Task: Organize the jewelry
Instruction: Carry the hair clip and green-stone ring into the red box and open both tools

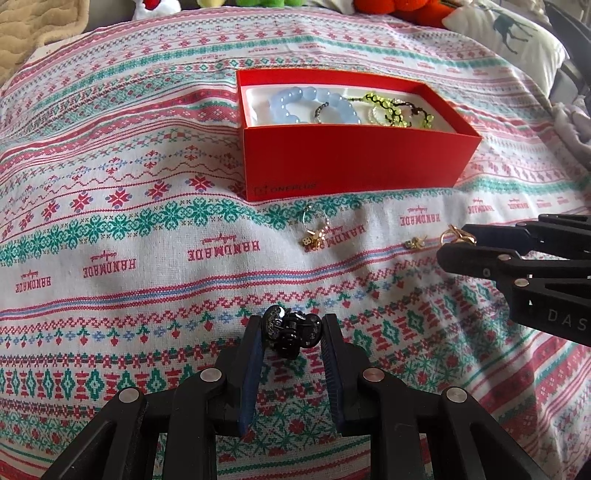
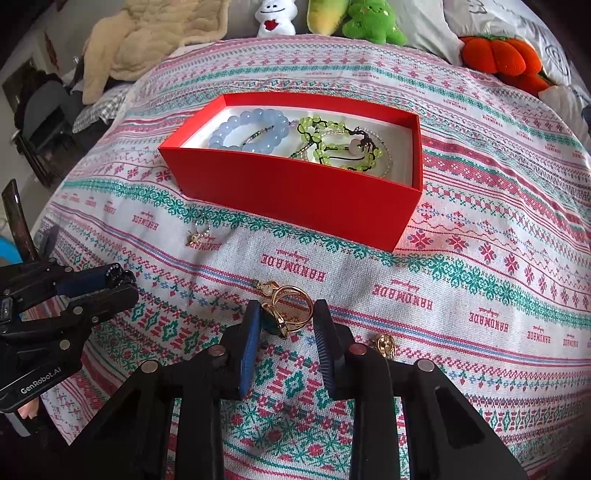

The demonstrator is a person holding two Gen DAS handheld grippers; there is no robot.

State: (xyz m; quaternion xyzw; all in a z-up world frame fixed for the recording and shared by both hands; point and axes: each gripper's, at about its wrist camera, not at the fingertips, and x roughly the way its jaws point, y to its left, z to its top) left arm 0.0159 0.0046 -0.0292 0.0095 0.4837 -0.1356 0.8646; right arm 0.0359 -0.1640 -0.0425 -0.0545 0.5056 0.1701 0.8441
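A red open box (image 1: 354,162) (image 2: 295,199) on the patterned cloth holds a blue bead bracelet (image 1: 314,105) (image 2: 247,129) and green bead bracelets (image 1: 399,109) (image 2: 332,144). My left gripper (image 1: 291,332) is shut on a black hair claw clip (image 1: 291,326); it also shows at the left of the right wrist view (image 2: 114,282). My right gripper (image 2: 286,317) is shut on a gold ring with a dark stone (image 2: 286,310); it shows at the right of the left wrist view (image 1: 452,243). Gold earrings (image 1: 314,236) (image 2: 195,236) lie before the box.
A small gold piece (image 1: 415,243) lies near the right gripper, and another gold piece (image 2: 385,345) lies right of its fingers. Plush toys (image 2: 369,20) (image 2: 506,61), a beige blanket (image 2: 147,40) and pillows (image 1: 506,31) line the far edge of the bed.
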